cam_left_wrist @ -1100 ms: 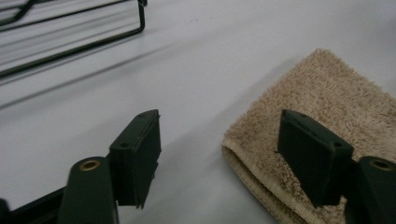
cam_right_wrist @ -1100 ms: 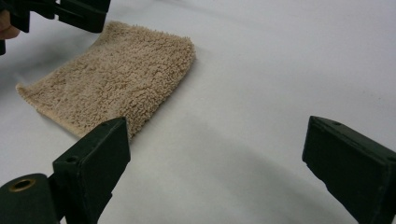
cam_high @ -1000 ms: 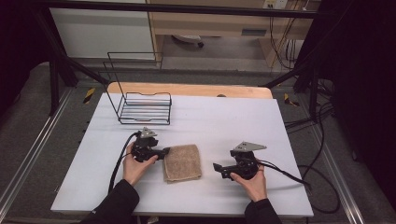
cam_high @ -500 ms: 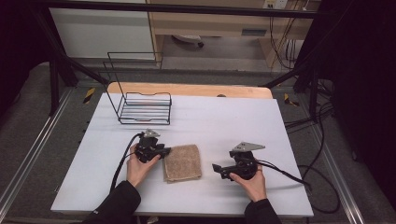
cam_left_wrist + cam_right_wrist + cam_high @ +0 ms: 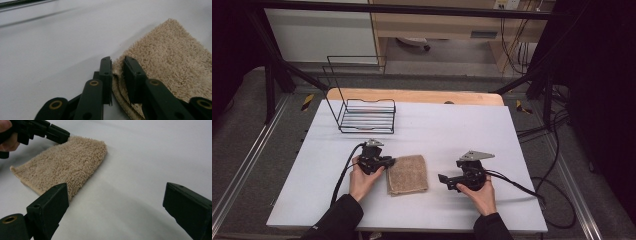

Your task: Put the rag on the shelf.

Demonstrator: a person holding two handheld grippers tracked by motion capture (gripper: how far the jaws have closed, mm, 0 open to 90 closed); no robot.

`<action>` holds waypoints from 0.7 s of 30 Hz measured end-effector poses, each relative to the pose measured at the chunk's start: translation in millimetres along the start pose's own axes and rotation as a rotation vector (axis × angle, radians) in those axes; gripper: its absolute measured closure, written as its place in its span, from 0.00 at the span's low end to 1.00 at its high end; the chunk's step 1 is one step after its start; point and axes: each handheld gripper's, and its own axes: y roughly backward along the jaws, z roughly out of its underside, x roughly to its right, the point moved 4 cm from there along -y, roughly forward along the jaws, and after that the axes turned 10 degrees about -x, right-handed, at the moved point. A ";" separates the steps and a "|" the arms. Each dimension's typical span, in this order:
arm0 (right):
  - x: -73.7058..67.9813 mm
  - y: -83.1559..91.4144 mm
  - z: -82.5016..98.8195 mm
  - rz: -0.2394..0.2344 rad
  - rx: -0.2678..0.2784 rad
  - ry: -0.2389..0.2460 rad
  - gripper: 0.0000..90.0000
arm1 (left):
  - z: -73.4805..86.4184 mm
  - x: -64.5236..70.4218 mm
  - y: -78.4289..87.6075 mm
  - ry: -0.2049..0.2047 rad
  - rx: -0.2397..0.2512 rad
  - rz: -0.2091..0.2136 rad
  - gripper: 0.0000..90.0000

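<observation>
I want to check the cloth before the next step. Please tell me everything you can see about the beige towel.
The towel is small, beige, fluffy terry cloth, folded into layers with a hemmed edge, lying flat on the white table. The left gripper has just been closing its jaws on the towel's edge; a fold sits between the pads. The right gripper stays apart, open.

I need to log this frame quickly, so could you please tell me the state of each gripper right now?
Left gripper: jaws have just been closing, now pinched on the edge of the folded beige towel.
Right gripper: open, holding nothing, jaws short of the towel.
</observation>
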 end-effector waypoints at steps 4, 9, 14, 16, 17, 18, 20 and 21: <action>-1.0 -4.8 -7.0 -0.003 0.004 -0.020 0.09 | -0.4 1.1 -0.6 -0.009 0.001 -0.012 0.89; -5.8 -16.1 -20.5 0.007 0.001 -0.015 0.11 | -0.3 1.9 -1.1 -0.031 0.005 -0.023 0.90; -9.9 -32.1 -38.7 0.011 0.007 -0.006 0.17 | -0.1 3.2 -1.5 -0.039 0.007 -0.028 0.89; -11.5 -39.3 -46.0 0.012 0.005 -0.003 0.19 | 0.0 3.1 -1.5 -0.040 0.007 -0.027 0.89; -12.5 -42.8 -49.4 0.009 0.005 0.004 0.22 | -0.1 3.1 -1.5 -0.041 0.007 -0.027 0.89; -13.0 -46.4 -52.5 0.013 0.000 0.007 0.23 | 0.0 2.9 -1.5 -0.043 0.007 -0.026 0.89; -13.0 -53.8 -57.4 0.028 -0.011 0.011 0.28 | 0.0 2.7 -1.5 -0.044 0.007 -0.025 0.89; -13.5 -57.3 -59.1 0.025 -0.014 0.002 0.31 | 0.1 2.8 -1.5 -0.047 0.008 -0.025 0.89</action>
